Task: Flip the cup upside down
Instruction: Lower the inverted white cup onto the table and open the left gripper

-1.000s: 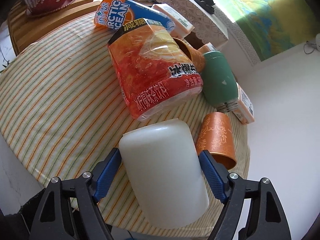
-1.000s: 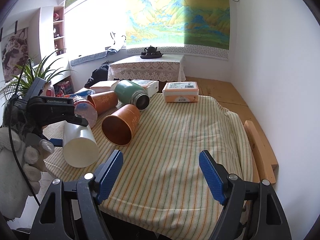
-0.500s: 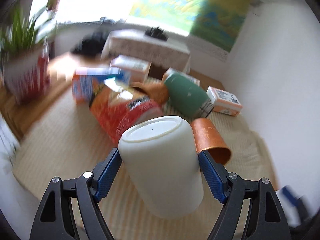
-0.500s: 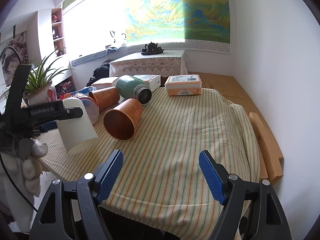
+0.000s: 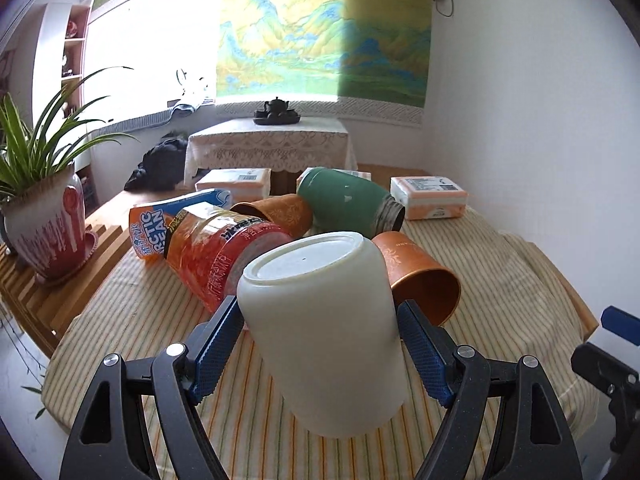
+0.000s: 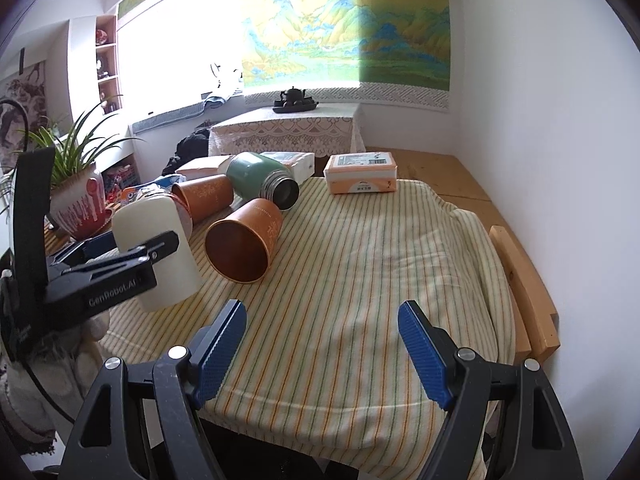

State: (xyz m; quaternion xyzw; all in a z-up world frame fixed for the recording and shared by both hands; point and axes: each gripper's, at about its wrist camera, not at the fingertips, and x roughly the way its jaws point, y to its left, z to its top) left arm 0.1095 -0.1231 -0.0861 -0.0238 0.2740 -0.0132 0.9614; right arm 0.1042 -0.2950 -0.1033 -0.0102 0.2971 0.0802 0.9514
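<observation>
Indoors, striped tablecloth (image 6: 360, 280), landscape scroll (image 6: 344, 28).

A table draped in a striped cloth (image 6: 360, 280) carried an orange cup (image 6: 244, 246) on its side, a green flask (image 6: 262, 180) lying beside it, and a tissue pack (image 6: 361, 172) farther back.

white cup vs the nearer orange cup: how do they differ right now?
The white cup is plain and clamped in the left hand-held gripper, base uppermost, tilted; the orange cup is patterned and lies on its side on the striped cloth, ungripped. The white cup's mouth faces down; the orange cup's mouth faces the cameras. Both are handleless tumblers.
</observation>
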